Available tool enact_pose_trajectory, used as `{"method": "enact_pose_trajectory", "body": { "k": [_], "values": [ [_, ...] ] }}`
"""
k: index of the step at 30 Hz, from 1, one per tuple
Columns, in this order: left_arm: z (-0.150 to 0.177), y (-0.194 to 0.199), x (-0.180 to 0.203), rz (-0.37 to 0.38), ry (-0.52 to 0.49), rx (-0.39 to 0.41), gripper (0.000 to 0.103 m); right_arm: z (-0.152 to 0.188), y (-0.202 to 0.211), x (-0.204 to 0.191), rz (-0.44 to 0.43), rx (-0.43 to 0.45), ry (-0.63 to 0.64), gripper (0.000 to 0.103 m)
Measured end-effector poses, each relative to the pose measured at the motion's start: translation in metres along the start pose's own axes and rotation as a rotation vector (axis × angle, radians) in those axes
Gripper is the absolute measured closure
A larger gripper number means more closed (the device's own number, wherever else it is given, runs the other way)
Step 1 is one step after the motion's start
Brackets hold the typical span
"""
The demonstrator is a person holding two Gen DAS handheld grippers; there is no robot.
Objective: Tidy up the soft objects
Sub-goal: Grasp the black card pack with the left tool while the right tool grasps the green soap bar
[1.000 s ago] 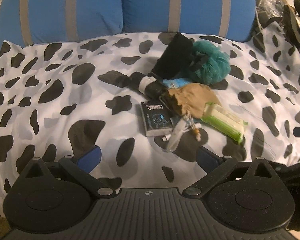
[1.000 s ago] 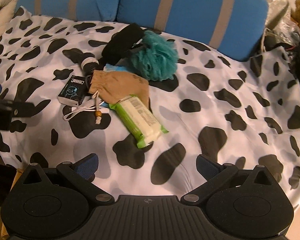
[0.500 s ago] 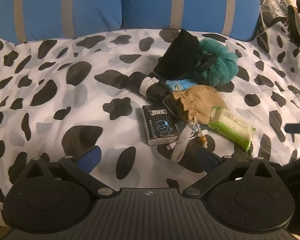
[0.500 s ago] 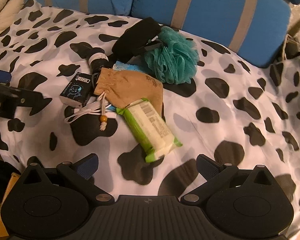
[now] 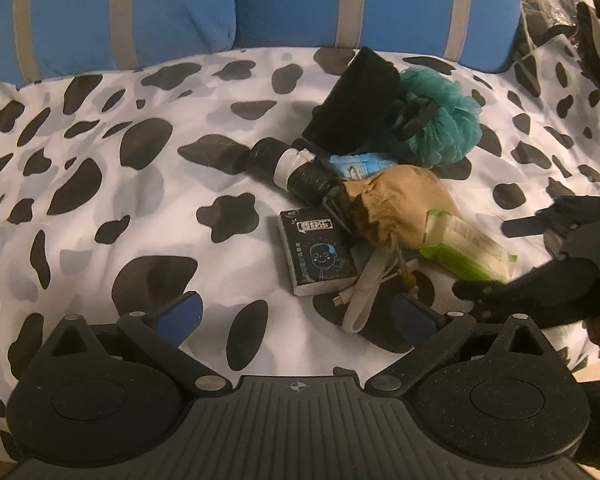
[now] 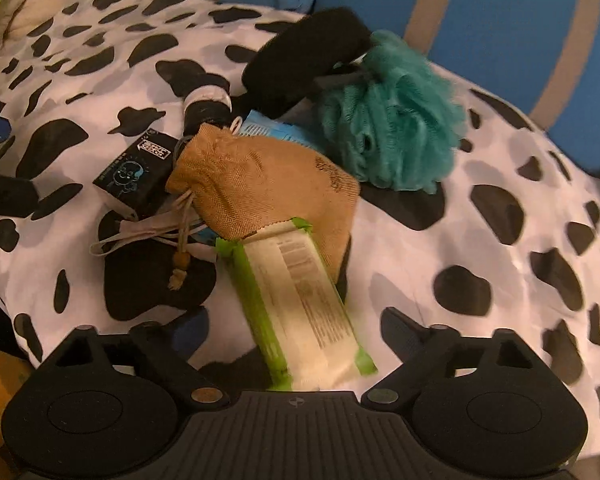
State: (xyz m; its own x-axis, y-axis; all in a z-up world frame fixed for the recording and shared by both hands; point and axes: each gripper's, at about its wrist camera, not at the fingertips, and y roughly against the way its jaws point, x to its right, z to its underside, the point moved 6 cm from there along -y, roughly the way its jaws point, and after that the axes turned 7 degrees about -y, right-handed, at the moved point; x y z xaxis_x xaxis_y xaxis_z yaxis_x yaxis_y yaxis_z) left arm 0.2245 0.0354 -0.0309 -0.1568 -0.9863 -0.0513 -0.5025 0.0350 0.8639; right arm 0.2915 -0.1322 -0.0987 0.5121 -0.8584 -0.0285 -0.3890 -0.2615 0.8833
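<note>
The right gripper (image 6: 294,330) has dropped in close since a second ago, and now the green-edged, flat plastic wipes packet (image 6: 300,300) lies between its blue-padded fingers (image 6: 398,326). The jaws have just been narrowing, but the pads stand clear of the packet on both sides (released, nothing grasped). The packet's long axis runs from the gripper's base up toward the tan burlap drawstring pouch (image 6: 268,184), its far end resting on the pouch. Beyond sit a teal mesh bath pouf (image 6: 396,120) and a black fuzzy cloth (image 6: 304,60), all on the cow-print bedsheet (image 6: 480,240). The left gripper (image 5: 296,314) hangs open and empty over the sheet, near a black tissue pack (image 5: 318,256).
</note>
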Motion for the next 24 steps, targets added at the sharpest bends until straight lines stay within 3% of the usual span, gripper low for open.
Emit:
{"method": "enact_pose_trajectory", "body": {
  "k": [5, 8, 24],
  "values": [
    [-0.001, 0.000, 0.001, 0.011, -0.001, -0.004, 0.000, -0.002, -0.015, 0.000, -0.022, -0.034, 0.007, 0.038],
    [-0.001, -0.002, 0.002, 0.016, 0.000, -0.010, 0.000, -0.003, -0.017, 0.001, -0.030, -0.034, -0.009, 0.044],
    [-0.002, -0.006, 0.006, -0.004, 0.003, -0.001, 0.000, 0.003, 0.021, 0.004, 0.010, 0.029, -0.017, 0.048]
  ]
}}
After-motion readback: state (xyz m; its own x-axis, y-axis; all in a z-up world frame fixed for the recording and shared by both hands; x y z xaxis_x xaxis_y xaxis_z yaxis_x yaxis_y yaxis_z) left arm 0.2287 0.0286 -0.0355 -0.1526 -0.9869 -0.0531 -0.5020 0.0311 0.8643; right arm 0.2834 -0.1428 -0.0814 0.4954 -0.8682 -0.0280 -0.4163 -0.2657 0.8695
